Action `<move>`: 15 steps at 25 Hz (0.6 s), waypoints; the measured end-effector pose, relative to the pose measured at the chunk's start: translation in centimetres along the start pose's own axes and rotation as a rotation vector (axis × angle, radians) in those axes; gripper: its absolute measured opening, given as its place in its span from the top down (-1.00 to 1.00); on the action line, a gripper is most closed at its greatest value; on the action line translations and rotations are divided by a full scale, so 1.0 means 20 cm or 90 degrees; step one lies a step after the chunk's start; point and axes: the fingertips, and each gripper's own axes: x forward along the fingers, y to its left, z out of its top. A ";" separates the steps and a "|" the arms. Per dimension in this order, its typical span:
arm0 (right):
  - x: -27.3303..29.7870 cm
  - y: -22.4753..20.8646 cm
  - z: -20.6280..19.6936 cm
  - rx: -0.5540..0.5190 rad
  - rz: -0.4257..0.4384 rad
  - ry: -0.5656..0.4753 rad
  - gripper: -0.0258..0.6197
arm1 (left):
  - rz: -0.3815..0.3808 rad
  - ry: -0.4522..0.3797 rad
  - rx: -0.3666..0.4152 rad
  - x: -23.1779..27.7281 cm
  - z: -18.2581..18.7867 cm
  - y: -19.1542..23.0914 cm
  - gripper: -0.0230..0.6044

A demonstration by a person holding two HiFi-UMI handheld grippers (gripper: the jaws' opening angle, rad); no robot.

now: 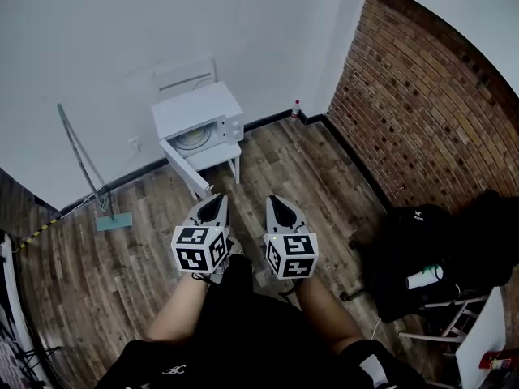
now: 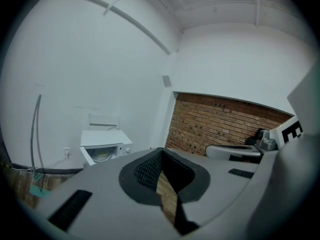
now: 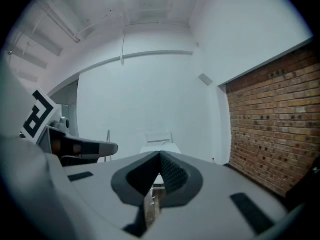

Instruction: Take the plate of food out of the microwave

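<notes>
In the head view, the white microwave (image 1: 197,120) is standing on a small white table (image 1: 220,157) against the white wall, well ahead of both grippers, with its door (image 1: 186,169) hanging open toward the wooden floor (image 1: 122,266). Inside the cavity, a pale round plate of food (image 1: 193,138) is lying flat, its contents showing only as a yellowish patch. The left gripper (image 1: 214,203) and right gripper (image 1: 279,205) are pointing forward side by side, each with its jaws pressed together and gripping nothing. In the left gripper view, the left gripper (image 2: 160,154) is showing its dark ribbed pads meeting at the tip, and the open microwave (image 2: 103,145) is sitting far off with the plate (image 2: 101,155) glimpsed within. In the right gripper view, the right gripper (image 3: 160,158) is likewise closed and empty, and the microwave's top (image 3: 159,147) is peeking just above its tip.
</notes>
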 end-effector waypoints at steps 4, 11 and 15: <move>0.19 -0.08 0.04 -0.024 0.001 0.004 0.89 | -0.007 -0.008 -0.009 0.22 0.07 0.08 0.93; 0.66 -0.21 0.19 -0.043 0.007 0.015 0.89 | -0.011 -0.016 -0.025 0.64 0.28 0.29 0.93; 0.96 -0.24 0.29 -0.036 0.021 0.025 0.89 | 0.001 -0.018 -0.034 0.84 0.41 0.48 0.93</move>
